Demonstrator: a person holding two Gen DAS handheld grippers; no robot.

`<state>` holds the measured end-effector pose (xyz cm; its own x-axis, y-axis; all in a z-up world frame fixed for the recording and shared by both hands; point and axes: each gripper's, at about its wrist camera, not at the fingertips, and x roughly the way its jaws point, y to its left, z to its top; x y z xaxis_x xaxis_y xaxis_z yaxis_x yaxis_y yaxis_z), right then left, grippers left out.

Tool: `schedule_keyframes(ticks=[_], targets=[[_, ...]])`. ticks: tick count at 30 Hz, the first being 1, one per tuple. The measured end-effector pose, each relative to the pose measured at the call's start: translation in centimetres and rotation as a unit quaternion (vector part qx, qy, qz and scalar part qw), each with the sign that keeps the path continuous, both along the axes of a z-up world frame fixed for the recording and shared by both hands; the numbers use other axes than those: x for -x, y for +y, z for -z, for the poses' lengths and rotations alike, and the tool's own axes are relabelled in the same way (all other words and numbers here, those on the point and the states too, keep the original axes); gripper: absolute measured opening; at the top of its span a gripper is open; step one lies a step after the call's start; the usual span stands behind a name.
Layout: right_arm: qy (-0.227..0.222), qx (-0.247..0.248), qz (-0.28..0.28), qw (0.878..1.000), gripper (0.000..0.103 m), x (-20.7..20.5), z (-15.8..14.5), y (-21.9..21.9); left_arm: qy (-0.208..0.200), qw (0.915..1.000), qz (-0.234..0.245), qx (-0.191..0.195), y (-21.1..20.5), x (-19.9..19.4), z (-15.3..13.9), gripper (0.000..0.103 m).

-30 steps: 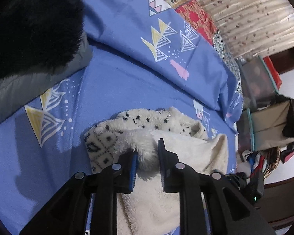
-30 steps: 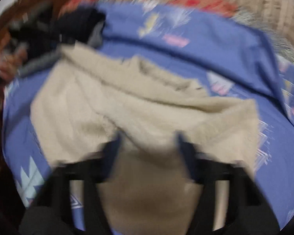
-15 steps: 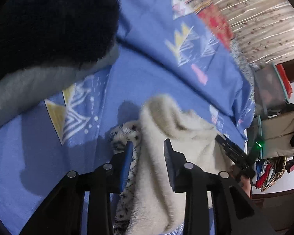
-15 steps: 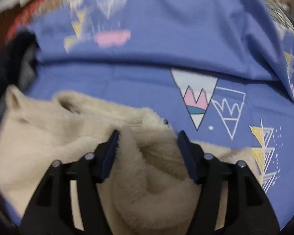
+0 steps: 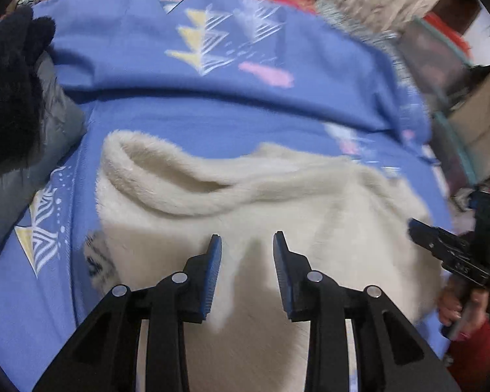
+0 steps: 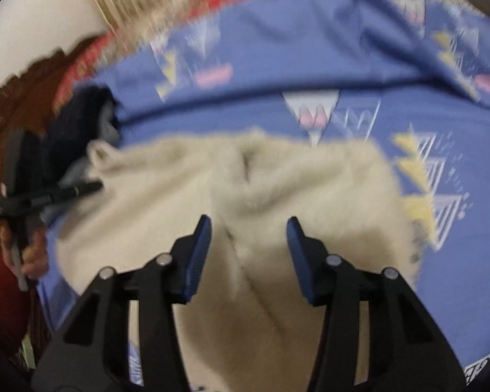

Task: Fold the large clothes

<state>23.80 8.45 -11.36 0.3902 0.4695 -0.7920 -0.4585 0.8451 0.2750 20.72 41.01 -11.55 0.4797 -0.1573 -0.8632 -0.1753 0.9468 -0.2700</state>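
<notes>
Both grippers (image 5: pixel 247 241) (image 6: pixel 249 225) parted over cream fleece garment (image 5: pixel 310 202) — fluffy, rumpled

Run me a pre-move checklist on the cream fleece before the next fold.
1. Left gripper free of cloth: ok, jaws apart after opening, pads not pressing.
2. Right gripper free of cloth: ok, jaws parted after closing partway, nothing pinched.
3. Cream fleece garment lying on the blue patterned sheet: ok.
4. Garment flat: not ok, a rolled edge stands up at its far side.
5. Dark clothes pile apart from the fleece: ok.
6. Near hem straight: cannot tell, hidden under the grippers.
</notes>
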Motion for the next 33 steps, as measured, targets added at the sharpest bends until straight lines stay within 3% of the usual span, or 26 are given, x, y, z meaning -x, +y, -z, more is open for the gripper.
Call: schedule_keyframes(ticks=[3, 7, 9, 12, 14, 15, 17, 18, 19, 23, 27, 33], targets=[[0.014, 0.040, 0.055, 0.998, 0.031, -4.2, 2.4, -1.0, 0.023, 0.9990, -0.025, -0.028, 1.0, -1.8, 2.0, 0.055], [0.002, 0.044, 0.177, 0.983, 0.031, -8.8, 3.1, -4.7, 0.030, 0.9986, -0.044, -0.010, 2.8, -3.1, 4.0, 0.055], [0.025, 0.010, 0.189, 0.982, 0.031, -9.3, 4.2, -5.9, 0.021, 0.9987, -0.045, -0.006, 3.1, -3.3, 4.7, 0.055], [-0.002, 0.040, 0.181, 0.983, 0.031, -8.4, 3.8, -5.1, 0.011, 0.9984, -0.028, -0.048, 1.9, -3.0, 4.4, 0.055], [0.003, 0.011, 0.178, 0.984, 0.033, -7.6, 2.7, -5.9, 0.012, 0.9976, -0.013, -0.066, 1.3, -2.2, 3.2, 0.055], [0.006, -0.005, 0.178, 0.984, 0.037, -7.1, 2.2, -6.2, 0.010, 0.9974, -0.004, -0.072, 1.2, -1.6, 2.1, 0.055], [-0.004, -0.020, 0.184, 0.983, 0.054, -5.3, 0.8, -7.7, -0.015, 0.9958, 0.009, -0.090, 1.7, 0.5, -0.4, 0.055], [-0.019, -0.012, 0.192, 0.981, 0.070, -3.7, -0.1, -8.8, -0.023, 0.9949, 0.011, -0.098, 2.1, 1.4, -1.2, 0.056], [-0.030, -0.011, 0.197, 0.980, 0.074, -2.3, -0.7, -9.9, -0.030, 0.9943, 0.011, -0.102, 2.7, 2.3, -1.9, 0.060], [0.000, -0.050, 0.205, 0.977, 0.077, 1.4, -0.3, -13.7, -0.010, 0.9981, -0.006, -0.061, 6.0, 5.7, -2.3, 0.078], [0.058, -0.133, 0.214, 0.966, 0.081, 5.5, 2.1, -16.0, 0.014, 0.9985, -0.025, 0.046, 7.6, 8.4, -0.6, 0.081], [0.085, -0.194, 0.202, 0.956, 0.082, 8.3, 3.7, -14.9, 0.005, 0.9948, -0.025, 0.099, 6.6, 8.9, 0.2, 0.089]])
